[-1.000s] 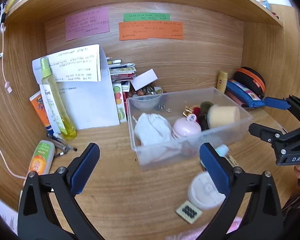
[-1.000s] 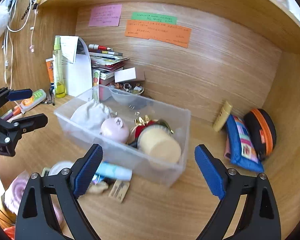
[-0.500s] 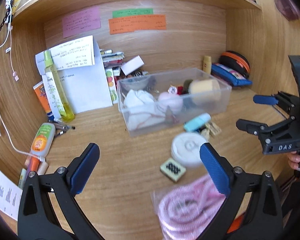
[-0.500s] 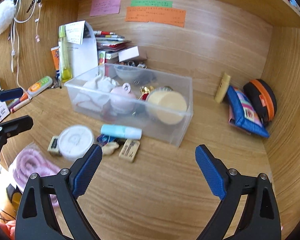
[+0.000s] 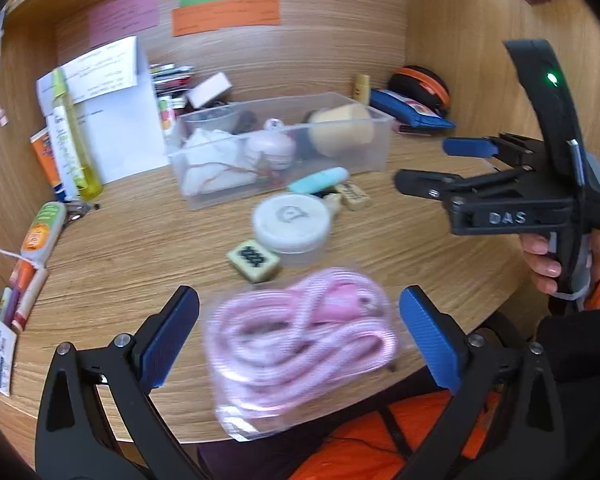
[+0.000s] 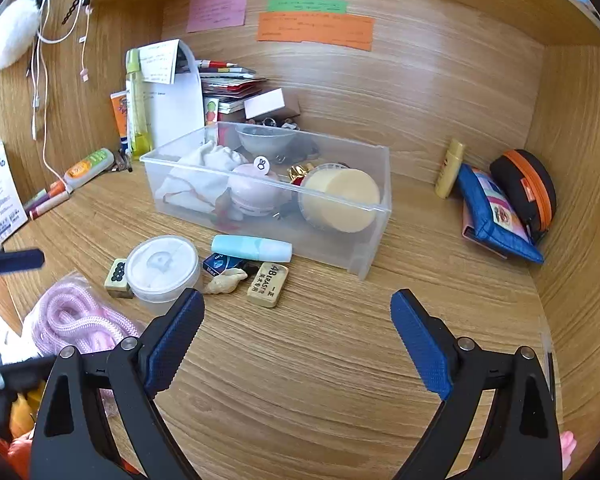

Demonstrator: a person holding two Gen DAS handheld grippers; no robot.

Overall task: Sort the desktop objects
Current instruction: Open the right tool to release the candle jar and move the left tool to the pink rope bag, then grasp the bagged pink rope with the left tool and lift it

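A clear plastic bin (image 6: 376, 240) (image 5: 374, 148) stands mid-desk, holding a white cloth, a pink round case and a tan cylinder. In front of it lie a light blue tube (image 6: 252, 249) (image 5: 318, 180), an eraser (image 6: 268, 284), a white round tub (image 6: 162, 268) (image 5: 290, 224), a mahjong tile (image 5: 253, 261) and a bagged pink rope (image 5: 300, 350) (image 6: 76, 320). My left gripper (image 5: 298, 340) is open, its pads either side of the rope bag. My right gripper (image 6: 296, 336) (image 5: 432, 168) is open above bare desk, empty.
A yellow bottle (image 6: 136, 100), papers and books stand at the back left. Pens (image 6: 48, 200) and an orange-green tube (image 6: 88, 165) lie along the left wall. A blue pouch (image 6: 496, 216) and a black-orange case (image 6: 528, 188) rest at the right wall. The desk's front edge is close.
Both grippers have drawn back toward the desk's front edge. The bin looks smaller, and the pink rope bag has come between the left gripper's pads.
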